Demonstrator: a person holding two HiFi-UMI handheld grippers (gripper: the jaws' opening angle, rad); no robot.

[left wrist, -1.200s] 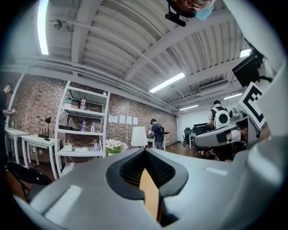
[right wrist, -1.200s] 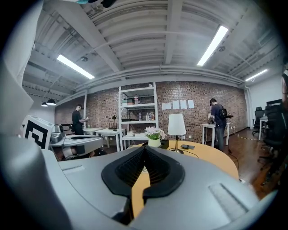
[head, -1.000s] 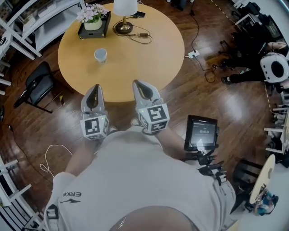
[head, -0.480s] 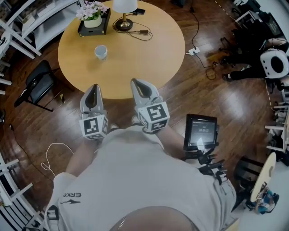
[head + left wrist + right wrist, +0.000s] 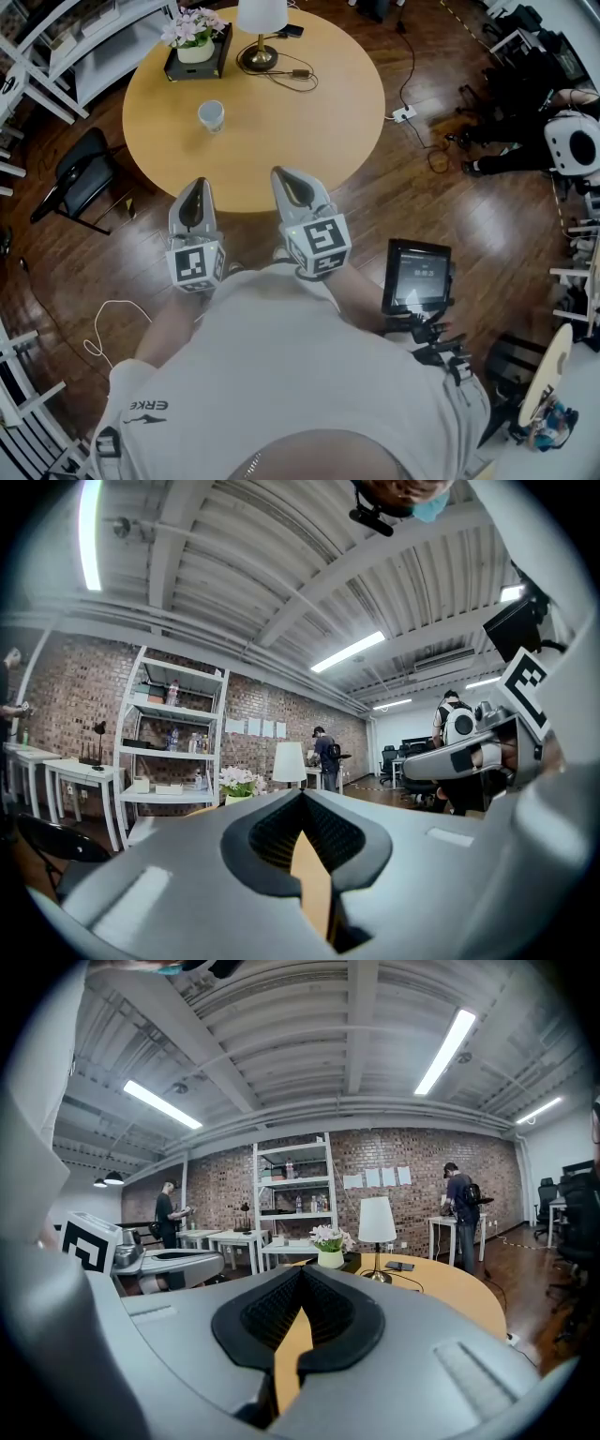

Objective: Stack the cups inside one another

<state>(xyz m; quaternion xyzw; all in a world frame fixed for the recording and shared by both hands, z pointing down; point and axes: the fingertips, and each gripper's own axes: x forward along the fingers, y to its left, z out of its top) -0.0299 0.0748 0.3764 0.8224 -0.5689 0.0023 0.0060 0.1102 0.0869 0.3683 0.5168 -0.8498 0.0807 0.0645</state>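
One pale cup [image 5: 211,115] stands upright on the round wooden table [image 5: 309,103], left of its middle; I cannot tell whether other cups sit inside it. My left gripper [image 5: 194,185] hovers at the table's near edge, well short of the cup, jaws shut and empty. My right gripper [image 5: 282,175] is beside it over the same edge, also shut with nothing held. In the left gripper view the left gripper [image 5: 302,796] has its pads meeting at the tips. The right gripper [image 5: 302,1271] looks the same in the right gripper view. Neither gripper view shows the cup.
At the table's far side stand a flower pot [image 5: 194,42] on a black tray, a lamp [image 5: 258,28] with its cable and a phone [image 5: 289,30]. A black chair [image 5: 82,173] is at the left, a tablet on a stand [image 5: 418,277] at my right. Shelving [image 5: 169,752] lines the brick wall.
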